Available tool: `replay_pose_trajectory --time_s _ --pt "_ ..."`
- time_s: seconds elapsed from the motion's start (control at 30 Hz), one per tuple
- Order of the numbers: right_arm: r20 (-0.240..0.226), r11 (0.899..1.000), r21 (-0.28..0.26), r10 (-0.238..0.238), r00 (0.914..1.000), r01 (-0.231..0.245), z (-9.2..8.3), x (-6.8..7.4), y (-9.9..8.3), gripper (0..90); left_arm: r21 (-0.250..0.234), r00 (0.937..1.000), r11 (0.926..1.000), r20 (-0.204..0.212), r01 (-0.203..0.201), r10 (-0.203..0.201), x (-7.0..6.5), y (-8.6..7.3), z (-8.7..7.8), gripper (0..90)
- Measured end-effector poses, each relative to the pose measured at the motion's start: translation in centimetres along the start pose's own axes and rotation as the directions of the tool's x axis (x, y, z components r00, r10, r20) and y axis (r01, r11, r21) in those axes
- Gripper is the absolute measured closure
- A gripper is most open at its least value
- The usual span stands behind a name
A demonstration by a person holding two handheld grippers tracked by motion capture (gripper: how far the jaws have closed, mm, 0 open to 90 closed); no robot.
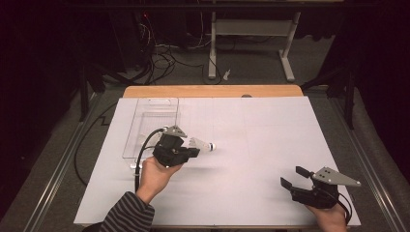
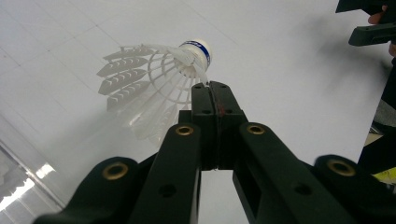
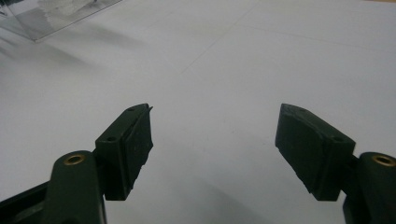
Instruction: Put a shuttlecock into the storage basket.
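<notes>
While the left claw (image 2: pixel 210 86) pinched a white shuttlecock's (image 2: pixel 154 77) skirt over the desk (image 1: pixel 261 130), the right claw (image 3: pixel 215 149) sat spread, holding nothing.

Clear plastic container (image 1: pixel 153 112) near the far-left corner of the white tabletop (image 1: pixel 270 125), cables (image 1: pixel 162 55) and a desk frame (image 1: pixel 251 34) on the floor beyond.

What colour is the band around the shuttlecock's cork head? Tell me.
Blue, on the white shuttlecock; clearest in the left gripper view.
</notes>
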State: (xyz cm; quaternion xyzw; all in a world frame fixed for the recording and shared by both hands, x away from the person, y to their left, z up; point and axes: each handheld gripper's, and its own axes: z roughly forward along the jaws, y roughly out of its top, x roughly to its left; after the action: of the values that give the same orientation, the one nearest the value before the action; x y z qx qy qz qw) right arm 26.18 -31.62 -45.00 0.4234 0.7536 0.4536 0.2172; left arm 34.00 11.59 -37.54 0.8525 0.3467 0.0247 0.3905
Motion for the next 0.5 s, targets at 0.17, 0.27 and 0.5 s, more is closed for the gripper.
replay_pose_trajectory --time_s 0.17,0.27,0.5 --pt "-0.001 1.000 0.000 -0.001 1.0000 0.001 0.01 0.00 0.00 28.0 -0.014 1.0000 0.9999 -0.001 0.005 -0.005 -0.10 -0.36 -0.42 89.8" --pt "-0.001 1.000 0.000 -0.002 1.0000 0.002 0.02 0.00 0.00 28.0 -0.020 1.0000 0.9998 -0.005 0.007 -0.007 -0.14 -0.64 -0.65 89.8" --pt "0.001 1.000 0.000 -0.001 1.0000 0.001 0.01 0.01 0.00 28.0 -0.025 0.9999 0.9997 -0.006 0.008 -0.008 -0.15 -1.02 -1.05 89.8"
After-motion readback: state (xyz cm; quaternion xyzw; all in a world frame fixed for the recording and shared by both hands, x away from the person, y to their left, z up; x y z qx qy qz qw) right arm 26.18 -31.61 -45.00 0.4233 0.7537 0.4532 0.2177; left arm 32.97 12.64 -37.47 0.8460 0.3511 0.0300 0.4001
